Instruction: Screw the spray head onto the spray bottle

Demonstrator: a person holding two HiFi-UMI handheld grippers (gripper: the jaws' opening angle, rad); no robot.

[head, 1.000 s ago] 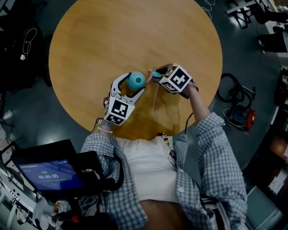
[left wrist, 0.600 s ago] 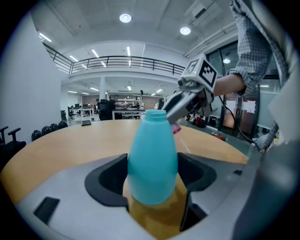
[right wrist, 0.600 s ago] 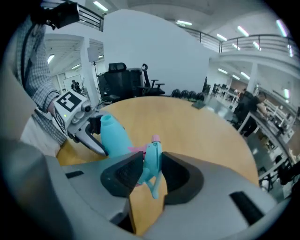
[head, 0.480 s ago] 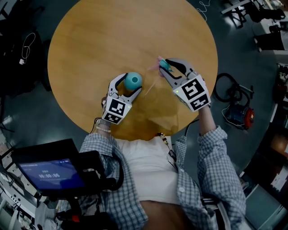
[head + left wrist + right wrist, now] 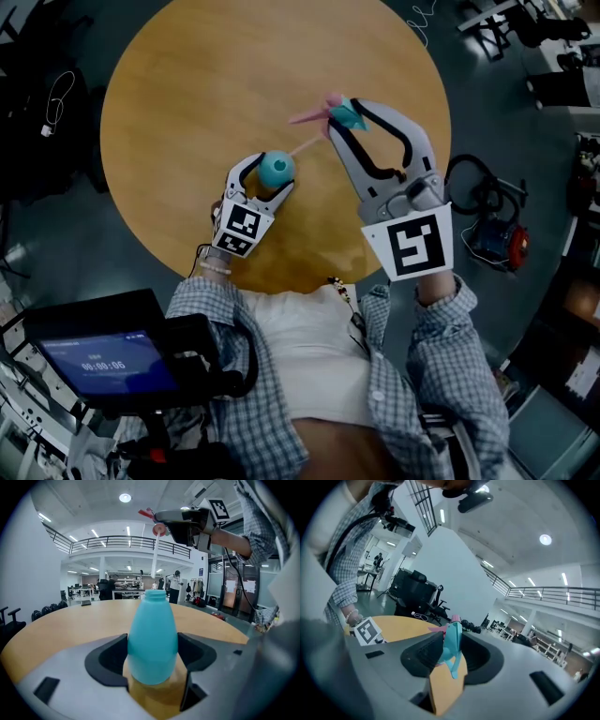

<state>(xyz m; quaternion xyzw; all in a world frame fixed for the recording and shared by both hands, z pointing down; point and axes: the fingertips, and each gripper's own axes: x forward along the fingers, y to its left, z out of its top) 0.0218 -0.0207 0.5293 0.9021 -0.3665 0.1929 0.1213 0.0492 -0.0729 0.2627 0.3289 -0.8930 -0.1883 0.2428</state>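
Observation:
A teal spray bottle [image 5: 277, 168] stands upright on the round wooden table [image 5: 206, 84], its neck open. My left gripper [image 5: 271, 175] holds it low on the body, both pads against its sides [image 5: 152, 639]. My right gripper [image 5: 345, 113] is raised above and to the right of the bottle, shut on the teal and pink spray head [image 5: 337, 112]. The head's thin tube [image 5: 306, 144] hangs slanting down toward the bottle mouth without entering it. In the left gripper view the tube [image 5: 153, 550] hangs just above the neck. The right gripper view shows the spray head [image 5: 452, 641] pinched between the pads.
The table's near edge runs just below the left gripper. A dark monitor [image 5: 103, 361] sits at the lower left by the person's body. A red and black device with cables [image 5: 502, 244] lies on the floor to the right.
The right gripper has risen and swung out to the right with the spray head, away from beside the bottle. The left gripper and bottle have stayed put.

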